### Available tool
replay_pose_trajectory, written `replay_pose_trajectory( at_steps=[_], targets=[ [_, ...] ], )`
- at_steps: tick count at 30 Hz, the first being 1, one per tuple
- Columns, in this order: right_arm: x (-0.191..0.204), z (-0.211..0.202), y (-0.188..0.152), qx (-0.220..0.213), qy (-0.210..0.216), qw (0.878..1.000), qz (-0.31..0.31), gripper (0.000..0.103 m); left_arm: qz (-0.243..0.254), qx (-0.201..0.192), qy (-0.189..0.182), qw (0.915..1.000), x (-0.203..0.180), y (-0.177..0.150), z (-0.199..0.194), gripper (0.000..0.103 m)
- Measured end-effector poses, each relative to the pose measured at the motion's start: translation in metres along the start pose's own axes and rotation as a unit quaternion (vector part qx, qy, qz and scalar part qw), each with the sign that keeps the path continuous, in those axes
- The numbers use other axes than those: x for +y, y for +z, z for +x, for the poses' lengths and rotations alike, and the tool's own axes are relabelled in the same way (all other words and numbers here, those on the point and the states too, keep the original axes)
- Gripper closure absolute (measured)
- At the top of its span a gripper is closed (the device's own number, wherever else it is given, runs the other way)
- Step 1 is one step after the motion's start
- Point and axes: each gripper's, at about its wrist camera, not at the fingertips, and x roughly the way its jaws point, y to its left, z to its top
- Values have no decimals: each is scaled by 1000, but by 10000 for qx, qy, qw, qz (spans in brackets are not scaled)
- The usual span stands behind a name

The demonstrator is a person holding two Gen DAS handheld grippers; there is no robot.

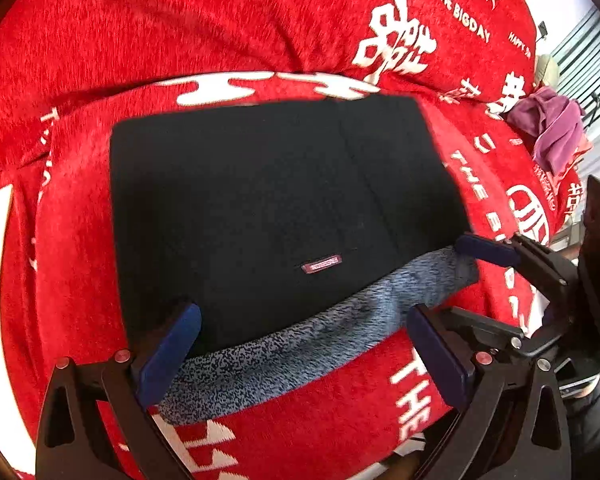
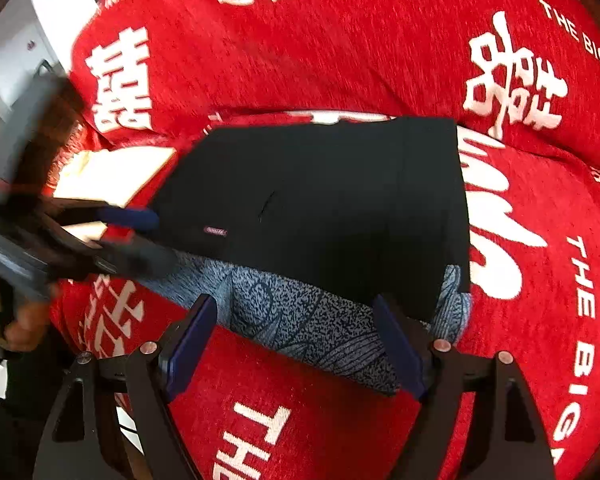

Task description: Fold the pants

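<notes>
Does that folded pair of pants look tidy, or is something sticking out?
Mostly tidy. The black pants lie square, but a grey speckled lining pokes out along the near edge, uneven.

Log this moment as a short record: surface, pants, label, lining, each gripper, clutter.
surface: red blanket with white lettering
pants: black pants folded into a flat rectangle on the blanket
label: small red tag on the top layer
lining: grey fleece showing along the near edge
left gripper: open, holding nothing
right gripper: open, holding nothing
clutter: purple cloth at the blanket's far edge
</notes>
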Motion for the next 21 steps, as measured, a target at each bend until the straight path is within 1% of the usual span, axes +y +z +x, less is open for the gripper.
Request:
replay_pose_trajectory(
  at_steps=[1,2,4,6,8,10,12,15,17,20,21],
  targets=[
    [0,-3,2,-1,5,10000,0,20,-28,-92,-99,9999,0,4,-9,0],
    [-3,-8,4,-28,33,10000,29,19,-54,-278,-179,9994,2,13,-21,0],
    [-9,-23,14,-274,-4,9996,54,19,-128,-419,-114,9990,8,29,-28,0],
    [-20,-35,30,-517,-5,9986,115,19,-264,-370,-66,9989,19,52,-25,0],
    [-34,-33,51,-616,-53,9979,207,18,-447,-207,-66,9988,33,74,-12,0],
    [-43,-26,72,-654,-55,9975,244,18,-676,-50,1,9977,45,86,3,0],
    [-49,-10,95,-556,-6,9980,293,18,-894,78,43,9960,57,98,19,0],
    [-55,21,118,-314,-34,9992,245,18,-1125,289,45,9932,70,103,41,0],
    [-63,51,123,86,-29,9996,272,18,-1219,424,27,9916,76,101,54,0],
    [-75,84,118,606,-12,9971,451,17,-1110,470,109,9927,73,98,62,0],
    [-77,87,117,608,-8,9971,454,16,-1071,486,142,9930,71,98,63,0]
  ],
)
